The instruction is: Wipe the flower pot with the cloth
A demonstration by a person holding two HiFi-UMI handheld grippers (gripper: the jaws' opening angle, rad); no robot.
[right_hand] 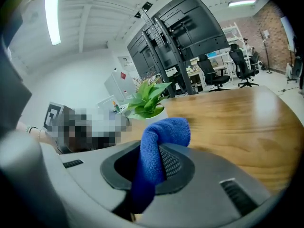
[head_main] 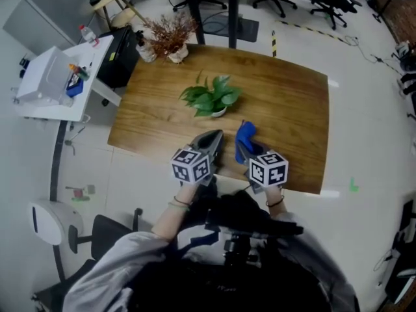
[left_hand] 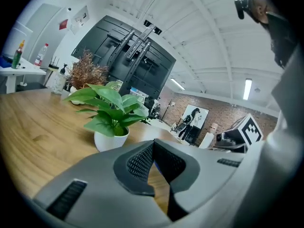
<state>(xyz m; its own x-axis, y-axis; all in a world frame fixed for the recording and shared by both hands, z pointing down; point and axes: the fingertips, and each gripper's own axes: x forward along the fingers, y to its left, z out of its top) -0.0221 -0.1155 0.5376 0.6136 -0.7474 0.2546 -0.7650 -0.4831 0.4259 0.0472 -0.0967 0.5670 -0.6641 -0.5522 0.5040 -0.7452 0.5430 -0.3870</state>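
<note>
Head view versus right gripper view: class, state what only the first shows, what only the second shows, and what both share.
Only the head view shows the marker cube on the right gripper and the black chair beside the person. Only the right gripper view shows the jaws closed on the fabric close up, a ceiling light strip and a brick wall. Both show the blue cloth, the green plant in its white flower pot and the wooden table.

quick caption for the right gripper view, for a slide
Right gripper jaws shut on a blue cloth, with the flower pot ahead on the wooden table.
</note>
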